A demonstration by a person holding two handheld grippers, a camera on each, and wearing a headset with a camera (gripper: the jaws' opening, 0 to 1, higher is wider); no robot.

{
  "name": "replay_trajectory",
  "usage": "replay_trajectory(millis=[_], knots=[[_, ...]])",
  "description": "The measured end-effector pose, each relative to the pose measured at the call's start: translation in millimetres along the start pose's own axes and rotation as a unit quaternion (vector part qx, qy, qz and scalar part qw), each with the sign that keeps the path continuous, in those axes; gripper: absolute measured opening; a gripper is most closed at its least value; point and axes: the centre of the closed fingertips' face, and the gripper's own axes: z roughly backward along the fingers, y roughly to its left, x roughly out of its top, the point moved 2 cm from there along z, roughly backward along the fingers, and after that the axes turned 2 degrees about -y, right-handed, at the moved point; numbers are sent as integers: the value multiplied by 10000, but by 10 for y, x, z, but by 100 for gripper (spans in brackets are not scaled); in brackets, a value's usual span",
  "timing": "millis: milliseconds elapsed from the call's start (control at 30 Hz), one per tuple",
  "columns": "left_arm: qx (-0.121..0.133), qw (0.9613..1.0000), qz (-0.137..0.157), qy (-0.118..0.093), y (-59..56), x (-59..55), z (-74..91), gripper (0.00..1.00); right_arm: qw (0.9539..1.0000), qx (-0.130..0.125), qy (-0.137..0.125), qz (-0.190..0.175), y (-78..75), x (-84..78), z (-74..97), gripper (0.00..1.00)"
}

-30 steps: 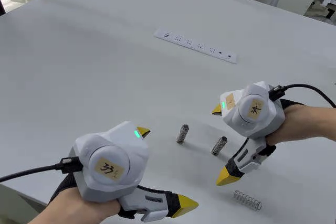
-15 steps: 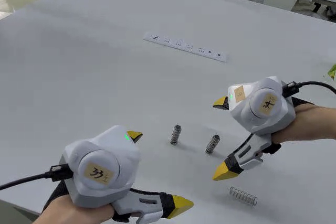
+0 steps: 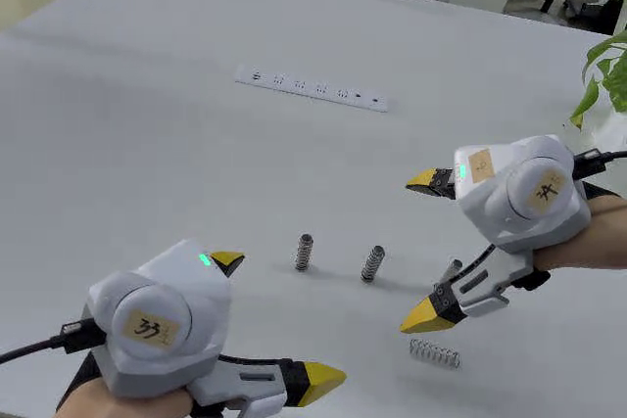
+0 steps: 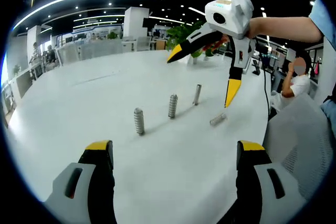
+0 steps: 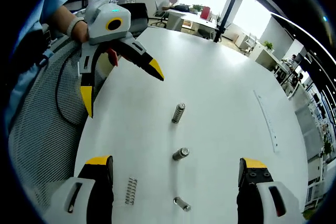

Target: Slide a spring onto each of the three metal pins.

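A loose spring [image 3: 434,352] lies flat on the bench [image 3: 147,124], just under the lower jaw tip of the right tool [image 3: 423,249] as seen in the head view. A bare pin [image 4: 197,94] stands upright near that same tip and is partly hidden behind the jaw in the head view. Two more pins each carry a spring. The middle pin [image 3: 373,262] stands next to the bare one, on the side towards the left tool [image 3: 277,319], and the end pin [image 3: 305,253] stands beside that. The three form a short row between the two tools.

The right tool is released, with its yellow-tipped jaws spread wide and holding nothing, above the bare pin's end of the row. The left tool is also released, jaws wide and empty. It hovers nearer the person, with the end pin ahead of its upper jaw tip. Both tools are apart from the pins and the loose spring.

Beyond the row, well away from both tools, a white power strip [image 3: 311,88] lies on the bench. Green plant leaves [image 3: 607,75] show past the right tool.
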Motion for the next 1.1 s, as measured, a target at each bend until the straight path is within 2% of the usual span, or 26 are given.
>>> replay_trajectory(millis=[167,300,633,967,1100], knots=[[-109,9999,55,2,-10,1,-7,97,9995,-164,-51,-267,72,-123,112,99],[-162,9997,190,-28,6,-13,-5,97,9989,-227,39,-418,133,-275,177,99],[-263,9996,3,112,88,-8,-30,97,9934,-550,-94,-1000,266,-510,365,99],[-366,9989,-182,229,150,11,-67,97,9836,-839,-337,-1561,442,-659,510,99],[-445,9984,-257,245,153,22,-97,97,9745,-1054,-503,-1915,479,-708,581,99]])
